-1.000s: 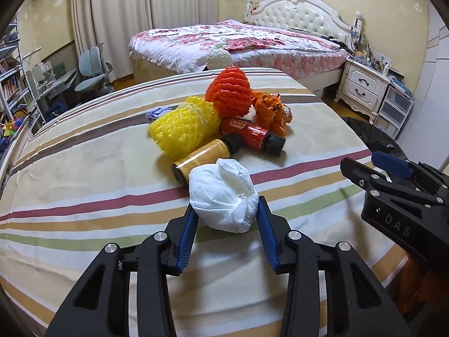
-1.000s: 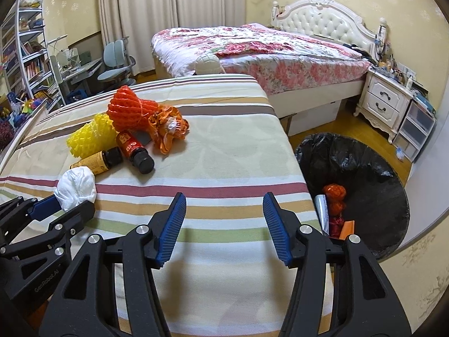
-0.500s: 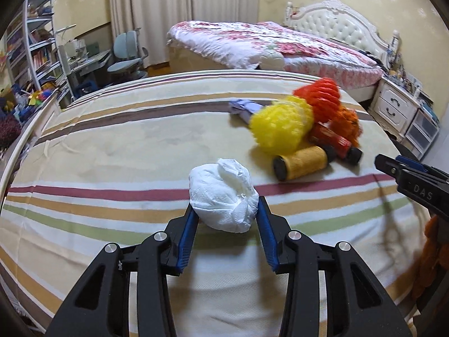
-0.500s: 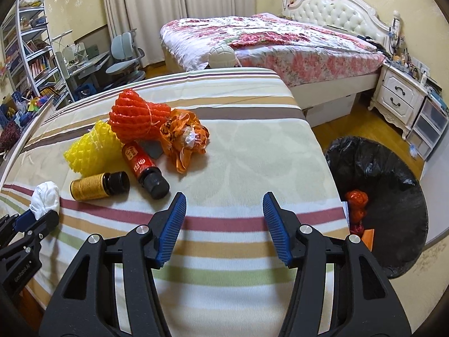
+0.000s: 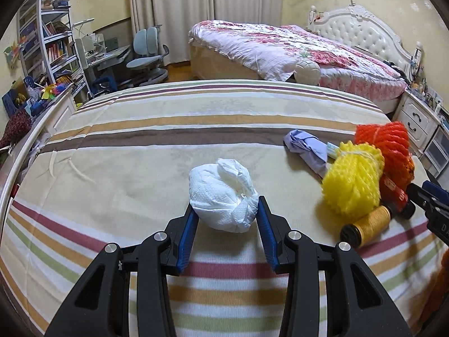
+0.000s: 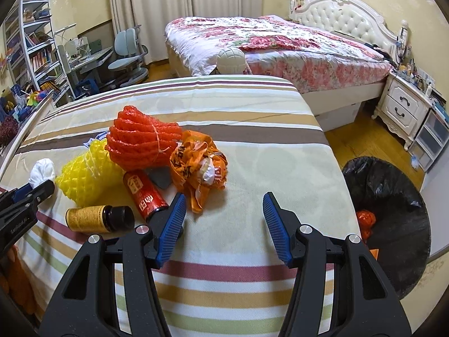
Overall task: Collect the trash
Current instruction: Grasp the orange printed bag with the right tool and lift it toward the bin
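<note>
Trash lies in a cluster on the striped bed (image 6: 252, 151), with one piece off it: a white paper wad (image 5: 223, 196), clenched between the blue pads of the left claw (image 5: 226, 219) and held above the sheet. The wad is roundish, with no clear long axis.

The right claw (image 6: 224, 219) stands released with nothing between its pads, above bare sheet just right of the cluster.

Counted in the cluster: one orange foam net (image 6: 143, 140), one yellow foam net (image 6: 87, 177), one crumpled orange wrapper (image 6: 200, 165), two small bottles and one lilac paper wad (image 5: 307, 148). The red bottle (image 6: 144, 193) lies on its side with its capped end toward the right claw. The yellow bottle (image 6: 98, 219) also lies flat, its black cap pointing right in the right wrist view.

One black-lined bin (image 6: 393, 224) stands on the floor beside the bed, with orange pieces inside.
</note>
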The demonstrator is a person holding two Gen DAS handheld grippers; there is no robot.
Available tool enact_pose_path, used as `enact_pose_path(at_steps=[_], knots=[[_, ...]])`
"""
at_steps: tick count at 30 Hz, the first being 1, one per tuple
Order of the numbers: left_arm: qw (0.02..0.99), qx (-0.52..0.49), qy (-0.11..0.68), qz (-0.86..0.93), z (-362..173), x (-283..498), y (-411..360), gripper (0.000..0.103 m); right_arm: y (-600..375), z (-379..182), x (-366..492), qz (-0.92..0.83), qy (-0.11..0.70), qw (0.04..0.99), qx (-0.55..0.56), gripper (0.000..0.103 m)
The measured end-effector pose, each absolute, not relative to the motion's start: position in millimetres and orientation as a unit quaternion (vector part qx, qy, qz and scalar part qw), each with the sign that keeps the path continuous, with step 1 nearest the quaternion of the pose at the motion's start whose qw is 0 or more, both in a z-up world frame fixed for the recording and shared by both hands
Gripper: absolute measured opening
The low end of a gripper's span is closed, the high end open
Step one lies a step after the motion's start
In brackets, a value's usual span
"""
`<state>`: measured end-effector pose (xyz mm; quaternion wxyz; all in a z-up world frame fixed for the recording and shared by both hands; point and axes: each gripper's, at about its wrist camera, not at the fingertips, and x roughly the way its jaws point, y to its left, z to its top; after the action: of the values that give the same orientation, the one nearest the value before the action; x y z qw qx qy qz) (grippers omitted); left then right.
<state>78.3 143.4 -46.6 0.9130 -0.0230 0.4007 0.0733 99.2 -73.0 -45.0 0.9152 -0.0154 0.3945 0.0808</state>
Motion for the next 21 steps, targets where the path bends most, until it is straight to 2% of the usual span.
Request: enact_pose_path(at_steps=[17,18,20,21], knots=[[0.91,-0.033,0.407,0.07,-48.6,93.2,149.8,0.042,-48.7,-46.5,128.9,0.09,0.406,0.909,-0.024,0.055],[0.91,-0.034,0.407,0.07,-48.7,93.6,150.0,0.042,-49.1,-47.4,129.9,0.09,0.409,0.908,-0.021,0.054],[0.91,-0.033,0.407,0.07,-48.5,93.7,149.7,0.042,-50.1,-48.5,131.2,0.092,0.414,0.906,-0.018,0.044],[0.91,-0.033,0.406,0.07,-48.4,93.6,149.7,0.042,-50.4,-49.1,130.9,0.093,0.414,0.905,-0.017,0.044]])
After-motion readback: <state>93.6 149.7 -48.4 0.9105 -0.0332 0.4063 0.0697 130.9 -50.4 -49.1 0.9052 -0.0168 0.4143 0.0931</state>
